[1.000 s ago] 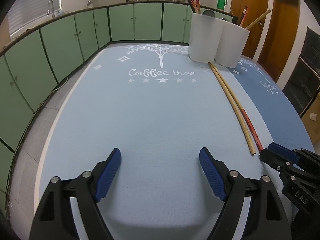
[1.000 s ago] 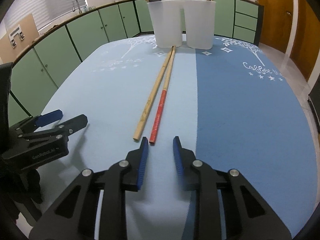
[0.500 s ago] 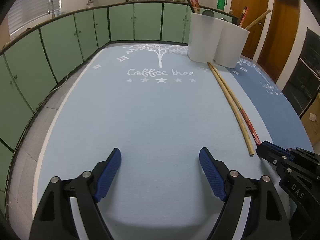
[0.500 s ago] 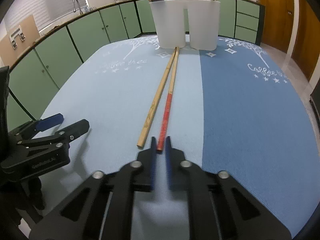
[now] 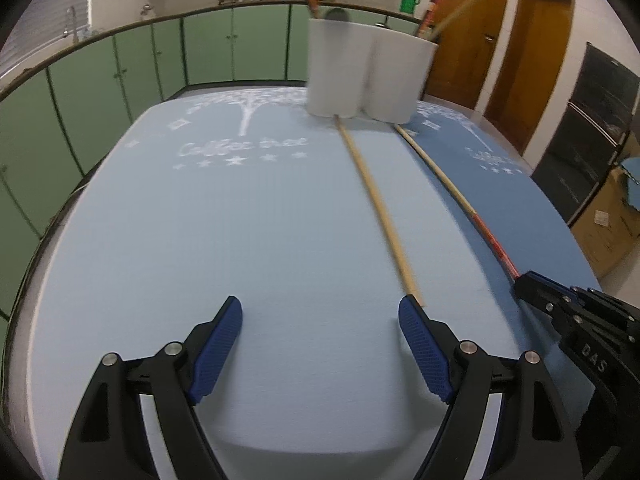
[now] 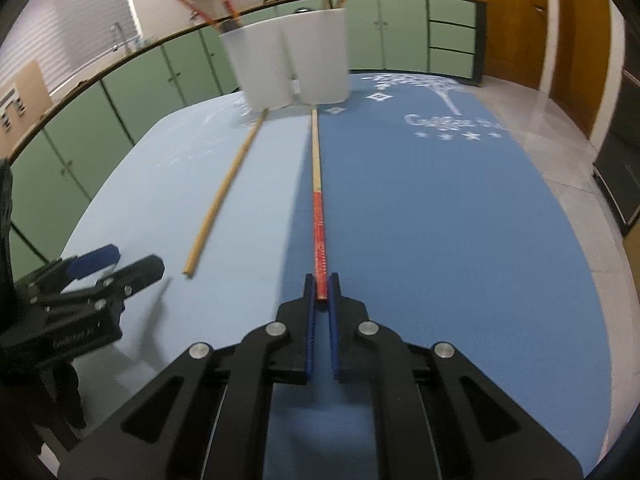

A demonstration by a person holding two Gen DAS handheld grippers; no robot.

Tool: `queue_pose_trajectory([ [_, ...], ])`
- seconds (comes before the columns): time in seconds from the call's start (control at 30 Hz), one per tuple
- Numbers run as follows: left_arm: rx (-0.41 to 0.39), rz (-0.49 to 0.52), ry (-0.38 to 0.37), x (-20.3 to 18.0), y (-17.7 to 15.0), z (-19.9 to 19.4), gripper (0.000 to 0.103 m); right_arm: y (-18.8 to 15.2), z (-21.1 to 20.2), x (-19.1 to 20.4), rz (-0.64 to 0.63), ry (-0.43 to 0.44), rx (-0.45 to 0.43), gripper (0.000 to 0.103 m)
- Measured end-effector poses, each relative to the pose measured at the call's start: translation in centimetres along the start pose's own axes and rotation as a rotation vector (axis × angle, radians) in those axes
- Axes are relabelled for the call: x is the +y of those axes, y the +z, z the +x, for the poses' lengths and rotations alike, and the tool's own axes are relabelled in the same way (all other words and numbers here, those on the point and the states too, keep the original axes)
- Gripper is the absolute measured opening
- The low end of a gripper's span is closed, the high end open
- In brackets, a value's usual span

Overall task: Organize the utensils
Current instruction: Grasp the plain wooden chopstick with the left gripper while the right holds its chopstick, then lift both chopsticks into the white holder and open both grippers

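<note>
Two long chopsticks lie on the blue mat. My right gripper is shut on the near end of the red-handled chopstick, which runs toward the white holder. The same chopstick and right gripper show at the right of the left wrist view. A plain wooden chopstick lies with its near end just beyond the right finger of my open left gripper, which holds nothing. The plain chopstick lies left of the red one, and the two have spread apart. The holder has two cups with several chopsticks.
The table carries a light blue mat beside a darker blue mat. Green cabinets curve behind the table, with wooden doors at the right. My left gripper sits low at the left of the right wrist view.
My right gripper moved forward and shut on the red-handled chopstick's near end, then swung it rightward away from the plain one. My left gripper shifted toward the plain chopstick's end, staying open.
</note>
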State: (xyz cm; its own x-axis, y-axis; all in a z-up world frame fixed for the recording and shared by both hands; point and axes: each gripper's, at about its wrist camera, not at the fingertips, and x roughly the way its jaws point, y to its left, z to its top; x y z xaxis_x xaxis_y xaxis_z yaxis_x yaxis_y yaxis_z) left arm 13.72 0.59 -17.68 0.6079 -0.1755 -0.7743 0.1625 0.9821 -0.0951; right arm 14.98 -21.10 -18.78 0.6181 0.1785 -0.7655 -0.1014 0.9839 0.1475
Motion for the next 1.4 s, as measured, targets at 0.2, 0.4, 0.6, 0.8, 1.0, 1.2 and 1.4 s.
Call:
queue_pose_trajectory([
  [0.2,0.004,0.024,-0.001,-2.0,0.6,0.8,0.077,0.4,0.2,-1.6,0.003,-0.016,-0.005,0.005],
  [0.4,-0.001,0.035,0.004,-3.3,0.8,1.3,0.058,0.5,0.5,-2.3,0.000,0.008,0.003,0.005],
  [0.6,-0.006,0.068,0.008,-4.5,0.7,1.6,0.027,0.4,0.5,-2.4,0.000,0.021,0.002,0.006],
  [0.8,-0.010,0.047,0.001,-4.4,0.8,1.8,0.009,0.3,0.6,-2.4,0.000,0.021,0.003,0.006],
  [1.0,-0.012,0.032,-0.001,-4.3,0.9,1.6,0.007,0.4,0.4,-2.5,-0.002,0.019,0.001,0.005],
  [1.2,-0.046,0.051,0.004,-4.6,1.1,-0.4,0.006,0.8,-0.7,-2.4,-0.005,0.024,-0.019,0.005],
  [1.4,-0.107,0.074,0.015,-4.5,2.2,-3.5,0.006,2.0,-3.1,-2.3,-0.021,0.022,-0.077,0.005],
])
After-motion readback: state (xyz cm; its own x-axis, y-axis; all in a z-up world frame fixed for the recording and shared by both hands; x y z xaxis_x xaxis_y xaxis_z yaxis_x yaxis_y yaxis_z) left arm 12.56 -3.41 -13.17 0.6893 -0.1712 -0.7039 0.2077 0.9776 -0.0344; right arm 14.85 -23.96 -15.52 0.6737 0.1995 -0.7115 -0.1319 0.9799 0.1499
